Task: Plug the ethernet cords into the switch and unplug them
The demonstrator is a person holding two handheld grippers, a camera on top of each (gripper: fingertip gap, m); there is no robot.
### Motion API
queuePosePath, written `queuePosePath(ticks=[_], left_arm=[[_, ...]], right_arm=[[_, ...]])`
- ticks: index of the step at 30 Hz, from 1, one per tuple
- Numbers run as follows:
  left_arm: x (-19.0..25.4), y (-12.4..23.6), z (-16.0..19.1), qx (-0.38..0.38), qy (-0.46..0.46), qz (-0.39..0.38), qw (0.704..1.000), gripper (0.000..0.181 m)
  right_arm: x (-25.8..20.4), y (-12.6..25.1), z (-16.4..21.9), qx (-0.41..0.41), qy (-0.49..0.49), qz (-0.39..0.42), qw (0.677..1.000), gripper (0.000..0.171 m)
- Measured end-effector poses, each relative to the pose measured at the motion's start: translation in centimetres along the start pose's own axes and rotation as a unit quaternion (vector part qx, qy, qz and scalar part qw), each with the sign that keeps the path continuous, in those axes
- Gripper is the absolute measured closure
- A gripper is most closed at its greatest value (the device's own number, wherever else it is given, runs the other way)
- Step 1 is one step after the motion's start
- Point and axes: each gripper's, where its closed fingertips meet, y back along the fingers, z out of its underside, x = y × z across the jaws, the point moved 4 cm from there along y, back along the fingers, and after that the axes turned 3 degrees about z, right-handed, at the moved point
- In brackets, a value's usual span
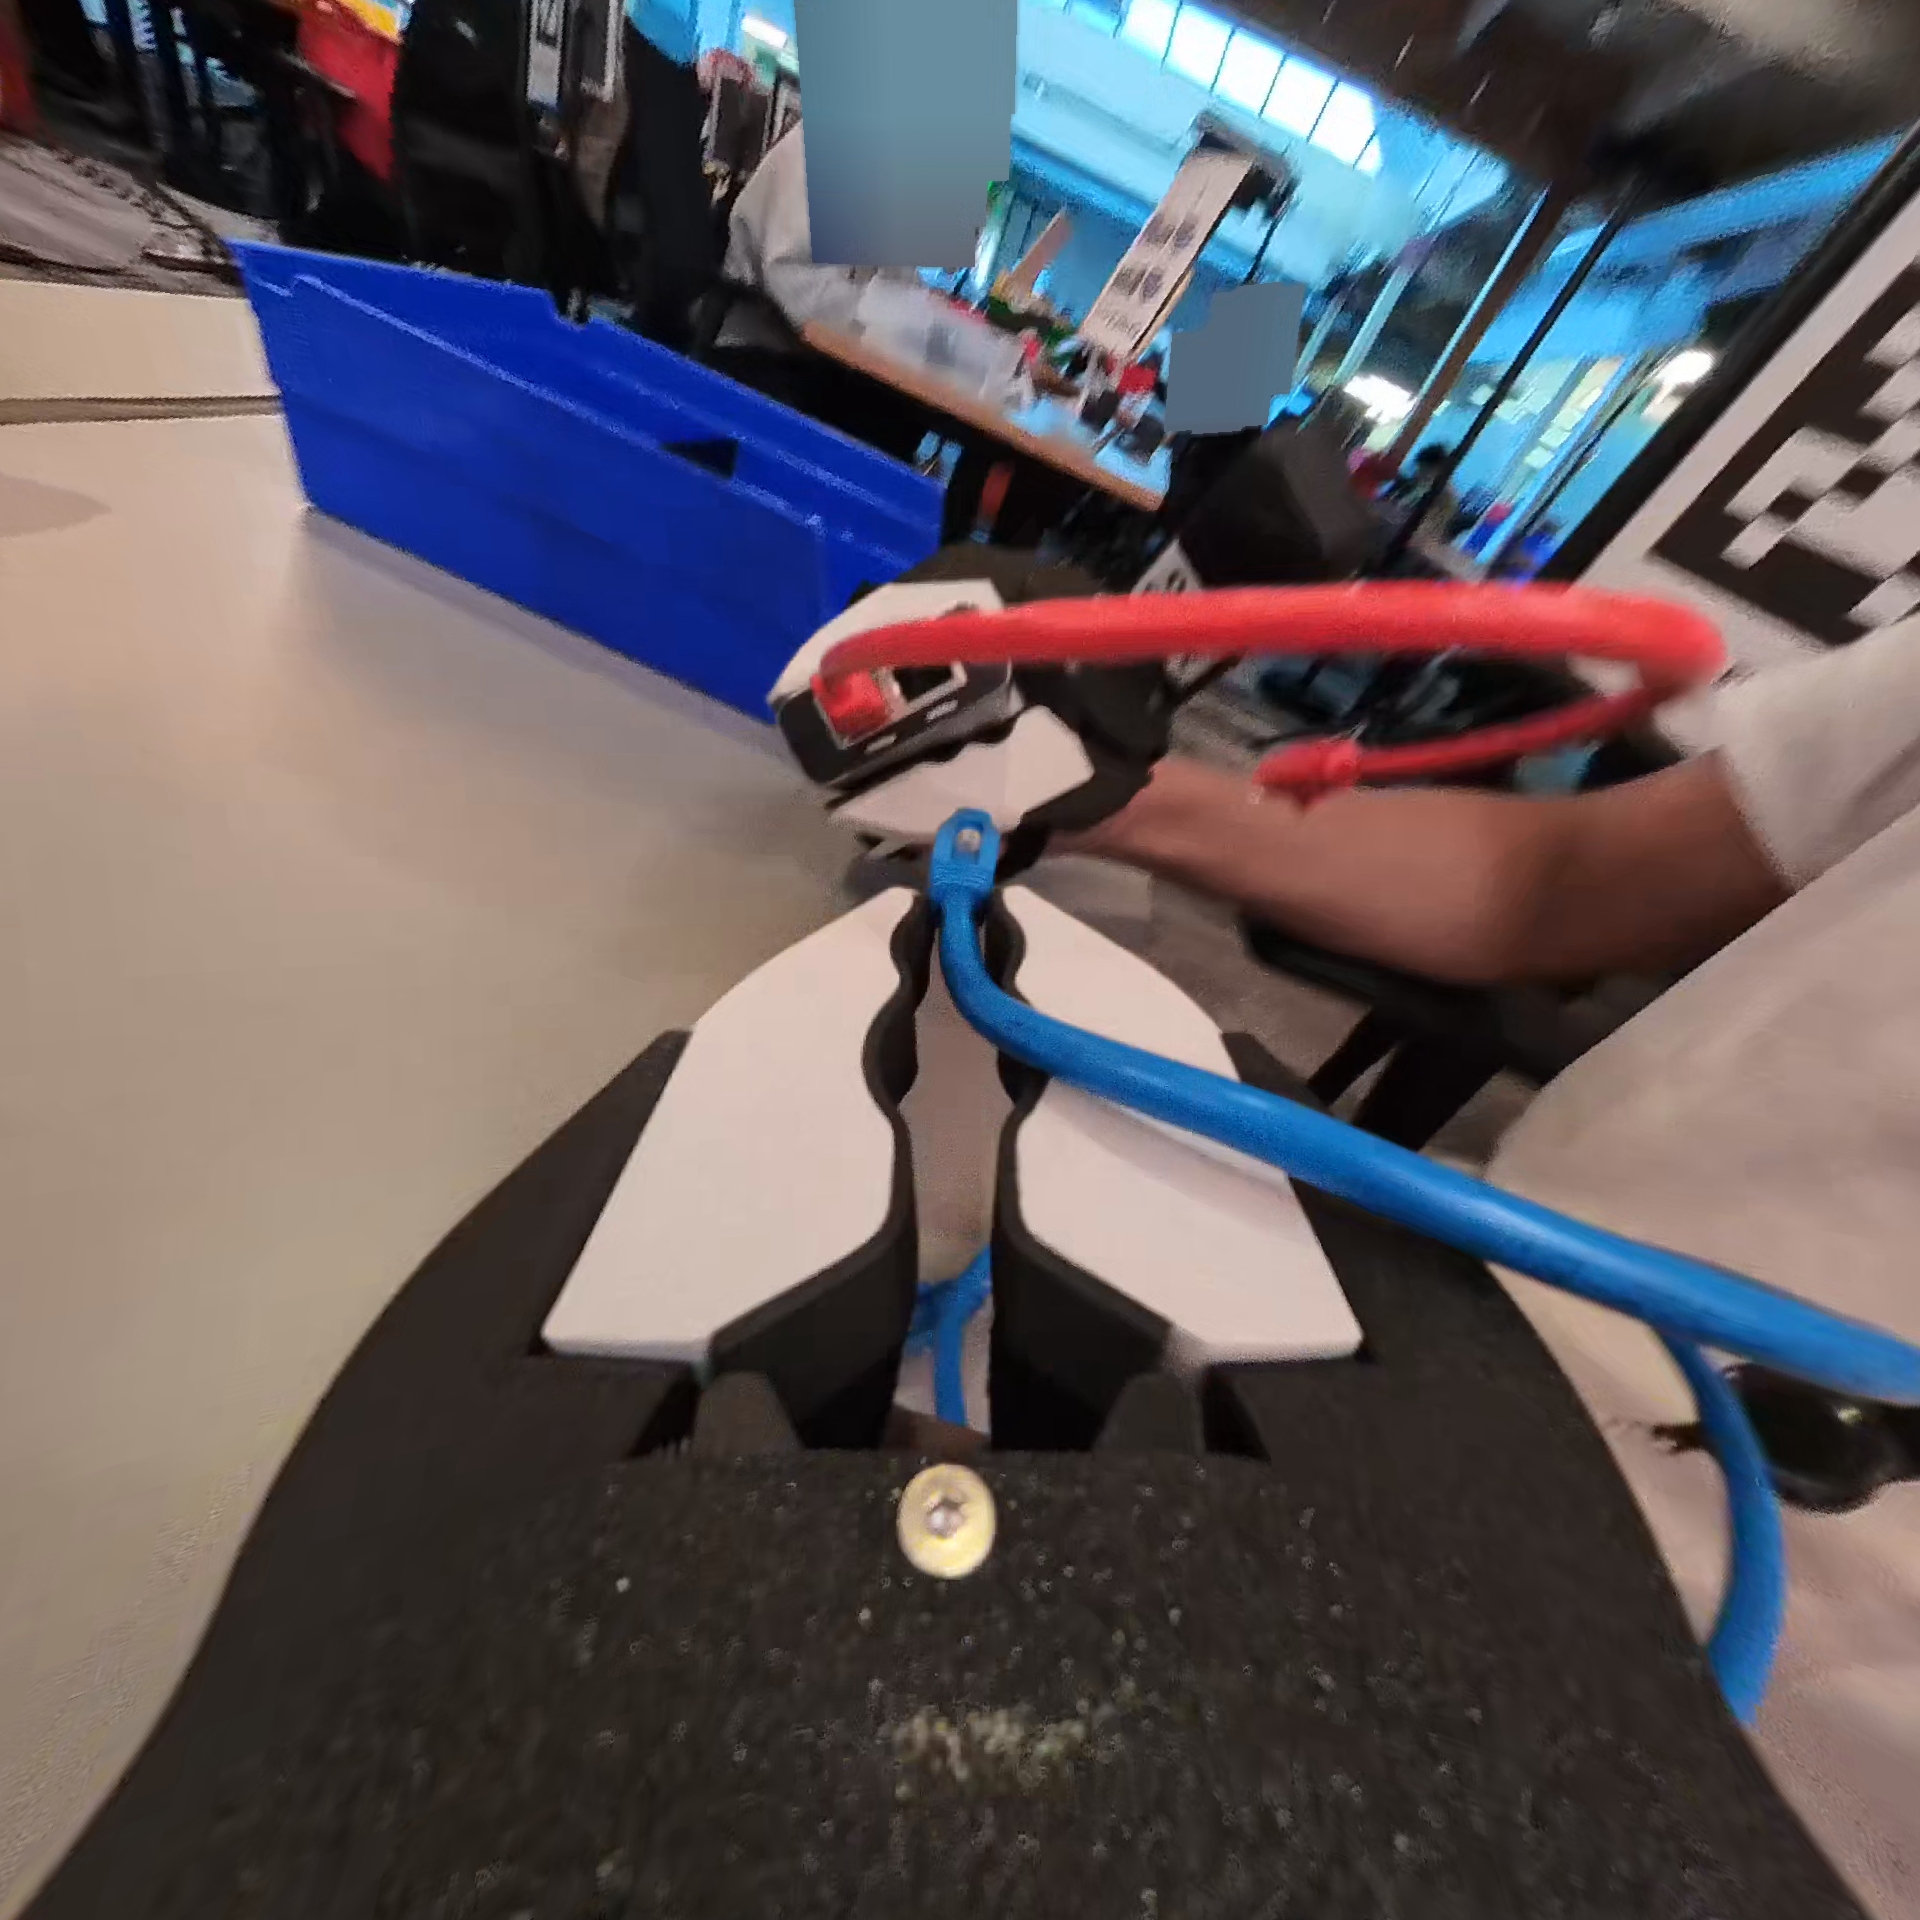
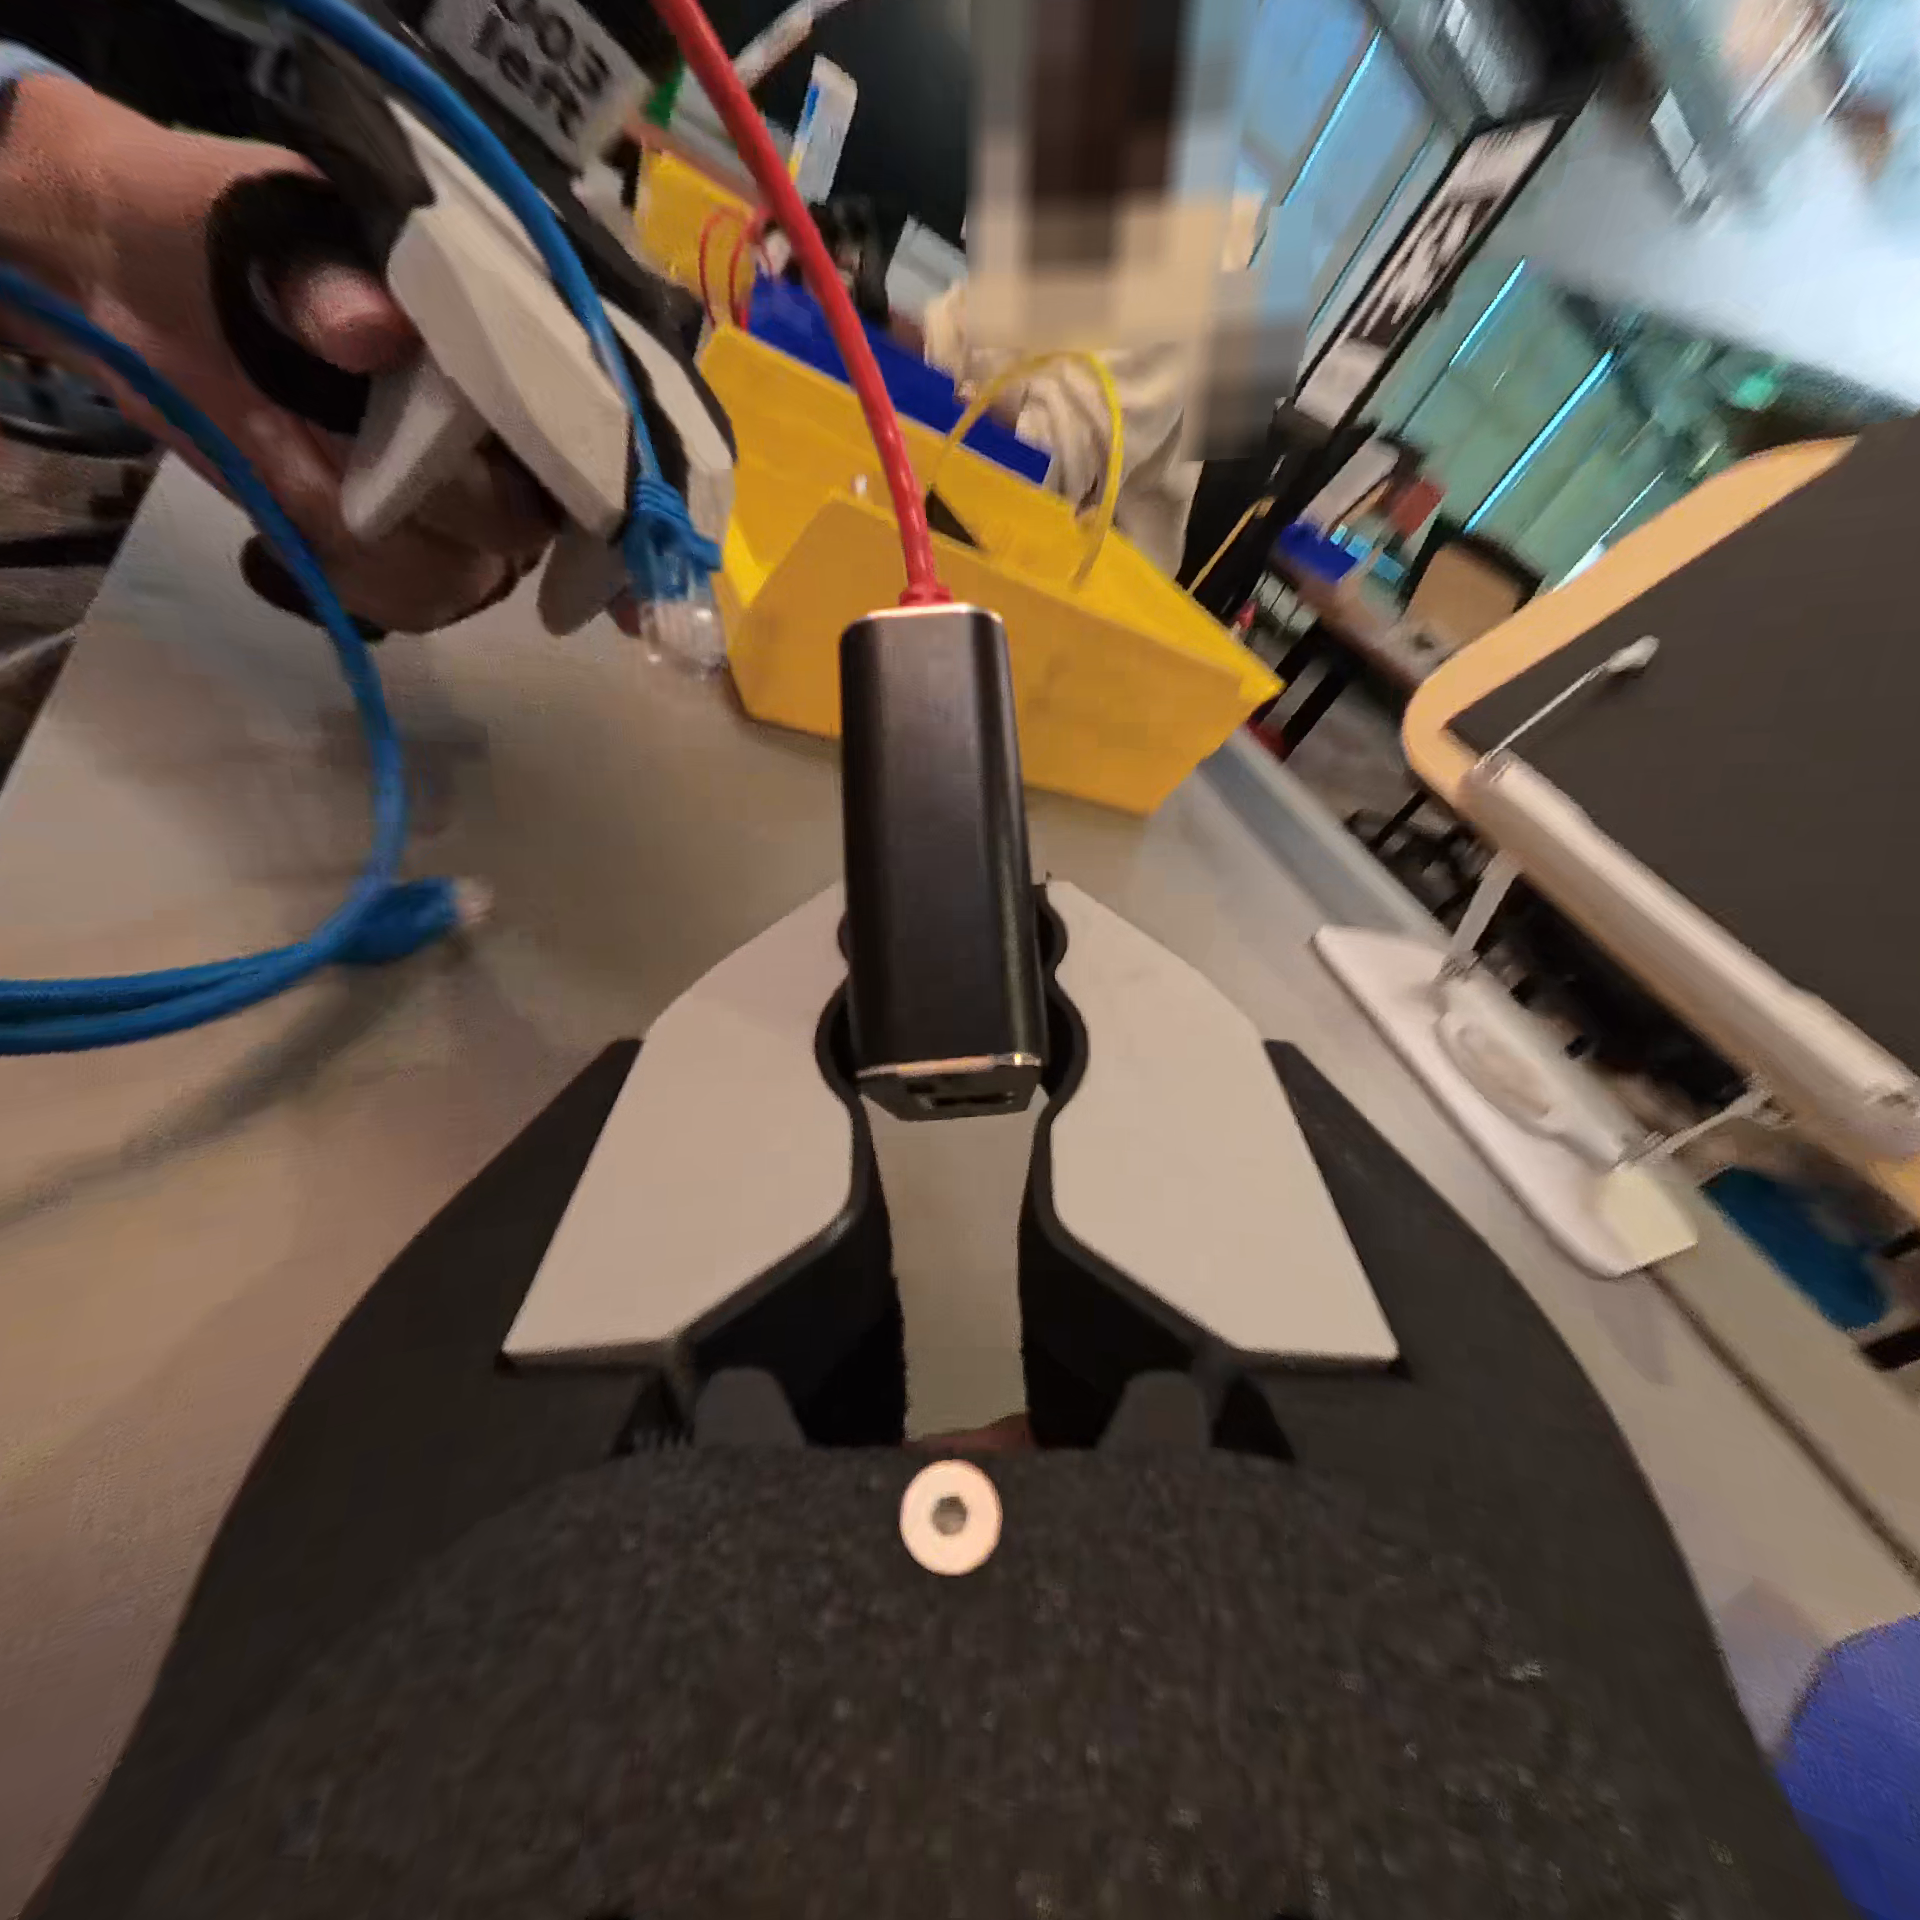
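Blue cord (image 1: 1299, 1138) in left tongs (image 1: 961, 904) — blurred

Both grippers, left gripper (image 1: 951, 914) and right gripper (image 2: 940, 997), alike: pale grey fingers with wavy black pads, speckled black base behind them, one round screw centred there.

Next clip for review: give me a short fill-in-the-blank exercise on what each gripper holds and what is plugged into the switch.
1. The left gripper is shut on the ____ cable's plug end.
2. The right gripper is shut on the black ____.
3. The cable already plugged into the switch is ____.
4. Behind the switch, in the right wrist view, stands a ____ bin.

Missing words: blue; switch; red; yellow
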Motion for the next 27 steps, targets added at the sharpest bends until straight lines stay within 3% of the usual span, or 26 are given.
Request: queuePosePath(ticks=[5, 14, 18, 27], left_arm=[[1.7, -1.2, -1.1, 0.031, 0.041, 0.049, 0.997, 0.172], [0.8, -0.6, -1.9, 0.075, 0.073, 0.014, 0.994, 0.172], [-0.1, -0.5, -1.3, 0.038, 0.07, -0.023, 0.997, 0.172], [-0.6, -0.6, -0.6, 0.024, 0.099, -0.022, 0.995, 0.172]], right_arm=[[-1.0, -0.6, -1.3, 0.019, 0.099, 0.021, 0.995, 0.145], [-1.5, -1.1, -1.2, 0.011, 0.129, 0.023, 0.991, 0.145], [-1.5, -1.1, -1.2, 0.009, 0.129, 0.025, 0.991, 0.145], [-1.6, -1.3, -0.5, -0.009, 0.154, 0.025, 0.988, 0.145]])
